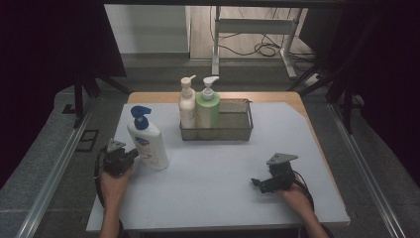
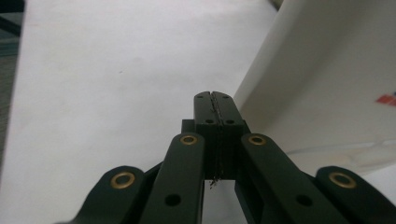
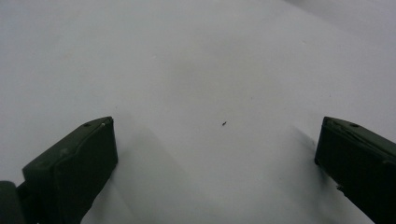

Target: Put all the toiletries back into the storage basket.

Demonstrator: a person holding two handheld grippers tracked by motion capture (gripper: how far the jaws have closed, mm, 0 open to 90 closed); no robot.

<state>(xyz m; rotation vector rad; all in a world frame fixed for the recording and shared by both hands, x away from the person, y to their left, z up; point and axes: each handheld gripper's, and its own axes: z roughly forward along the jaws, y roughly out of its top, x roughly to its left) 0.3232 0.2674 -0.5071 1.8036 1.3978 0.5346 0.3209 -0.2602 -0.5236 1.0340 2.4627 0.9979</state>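
Observation:
A white lotion bottle with a blue pump (image 1: 146, 141) stands upright on the pale table mat, at its left. My left gripper (image 1: 133, 154) lies just left of the bottle's base, jaws pressed flat together with nothing between them. In the left gripper view the shut gripper (image 2: 213, 96) points past the bottle's white wall (image 2: 327, 70), which rises close on the right. My right gripper (image 1: 257, 183) rests low on the mat at the front right. In the right gripper view its jaws (image 3: 215, 135) stand wide apart over bare mat.
A wire basket (image 1: 233, 130) sits at the back middle of the mat. It holds a cream pump bottle (image 1: 187, 104) and a green pump bottle (image 1: 208, 106) in its left end. Metal rails run along both sides of the table (image 1: 317, 144).

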